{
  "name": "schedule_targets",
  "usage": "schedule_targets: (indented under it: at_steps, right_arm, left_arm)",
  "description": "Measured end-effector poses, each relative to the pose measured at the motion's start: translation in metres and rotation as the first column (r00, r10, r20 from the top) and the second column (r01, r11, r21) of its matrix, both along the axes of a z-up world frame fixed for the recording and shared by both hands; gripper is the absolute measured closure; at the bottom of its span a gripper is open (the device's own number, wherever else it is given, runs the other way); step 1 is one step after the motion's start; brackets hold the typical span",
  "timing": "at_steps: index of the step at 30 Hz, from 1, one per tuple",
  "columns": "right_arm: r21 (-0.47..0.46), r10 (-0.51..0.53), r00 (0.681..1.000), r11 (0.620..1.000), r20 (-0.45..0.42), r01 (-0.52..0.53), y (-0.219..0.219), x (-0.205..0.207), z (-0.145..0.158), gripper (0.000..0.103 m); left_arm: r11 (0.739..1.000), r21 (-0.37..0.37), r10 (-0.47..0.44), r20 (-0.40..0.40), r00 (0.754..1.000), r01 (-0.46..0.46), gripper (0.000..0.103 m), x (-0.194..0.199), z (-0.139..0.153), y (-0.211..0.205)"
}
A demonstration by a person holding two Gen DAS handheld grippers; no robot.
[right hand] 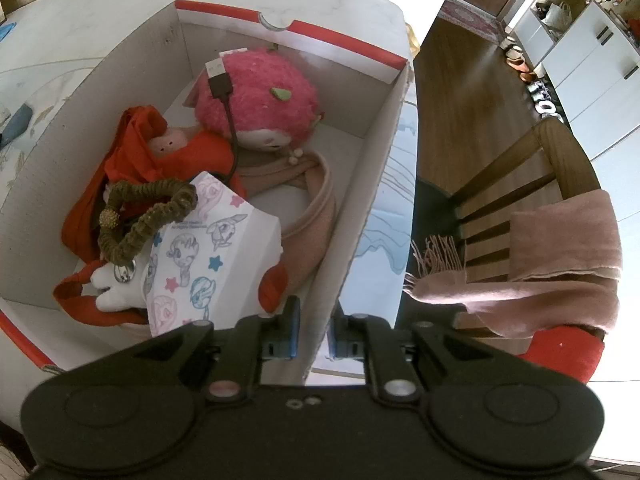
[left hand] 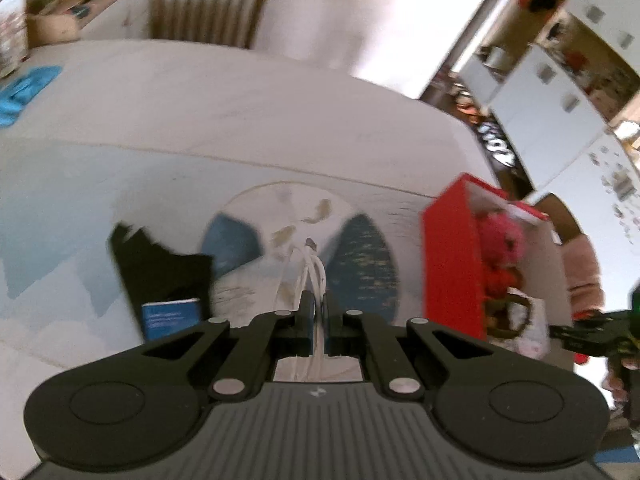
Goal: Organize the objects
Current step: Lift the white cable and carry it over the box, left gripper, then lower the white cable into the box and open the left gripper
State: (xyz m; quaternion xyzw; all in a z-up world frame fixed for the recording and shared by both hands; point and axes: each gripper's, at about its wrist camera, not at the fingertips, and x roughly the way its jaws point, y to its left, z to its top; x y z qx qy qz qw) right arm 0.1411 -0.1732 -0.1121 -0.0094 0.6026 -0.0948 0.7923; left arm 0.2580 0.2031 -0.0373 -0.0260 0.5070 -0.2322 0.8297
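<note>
My left gripper (left hand: 317, 312) is shut on a white cable (left hand: 314, 268) and holds it above the table; the cable's plug end points away from me. A red cardboard box (left hand: 448, 264) stands to its right. In the right wrist view my right gripper (right hand: 314, 330) is shut on the box's near side wall (right hand: 352, 216), one finger inside and one outside. The box holds a pink plush (right hand: 260, 100), a dark USB cable (right hand: 222, 88), red cloth (right hand: 140, 140), a green braided ring (right hand: 148, 216) and a patterned white packet (right hand: 208, 256).
A black item with a blue booklet (left hand: 168, 280) lies on the table left of my left gripper. A blue cloth (left hand: 24, 92) lies at the far left. A wooden chair (left hand: 208, 4) stands behind the table. Another chair with a pink scarf (right hand: 560, 256) stands right of the box.
</note>
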Motion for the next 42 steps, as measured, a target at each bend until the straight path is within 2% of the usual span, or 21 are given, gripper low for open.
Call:
schedule_targets:
  at_steps: [5,9,14,19,24,31,42]
  right_arm:
    - [0.001,0.003,1.000,1.000,0.001,-0.003,0.000,0.000,0.000,0.091]
    - [-0.004,0.006,1.000,1.000,0.000,-0.006,0.001,0.001,0.000,0.091]
    - [-0.004,0.005,1.000,1.000,0.004,-0.005,0.000,0.000,0.000,0.095]
    - [-0.003,0.004,1.000,1.000,0.006,-0.004,-0.001,0.000,-0.001,0.095]
    - [-0.004,0.007,1.000,1.000,0.005,-0.007,-0.001,0.000,-0.002,0.095]
    - [-0.007,0.013,1.000,1.000,0.005,-0.013,0.000,0.000,-0.003,0.095]
    - [0.001,0.015,1.000,1.000,0.007,-0.015,-0.002,-0.002,-0.003,0.095]
  left_arm:
    - [0.994,-0.049,-0.094,0.040,0.995,0.096,0.100,-0.009,0.026,-0.031]
    - [0.979,-0.065,-0.186,0.081,0.979,0.191,0.100,-0.015,0.046,-0.064]
    - [0.950,-0.035,-0.304,0.106,0.947,0.309,0.100,-0.025,0.055,-0.110]
    - [0.909,-0.014,-0.412,0.118,0.904,0.416,0.100,-0.038,0.056,-0.155]
    - [0.878,-0.006,-0.474,0.132,0.871,0.479,0.100,-0.045,0.058,-0.192]
    - [0.833,0.035,-0.551,0.147,0.821,0.553,0.100,-0.063,0.044,-0.244]
    - [0.803,0.094,-0.596,0.107,0.796,0.588,0.100,-0.070,0.003,-0.278]
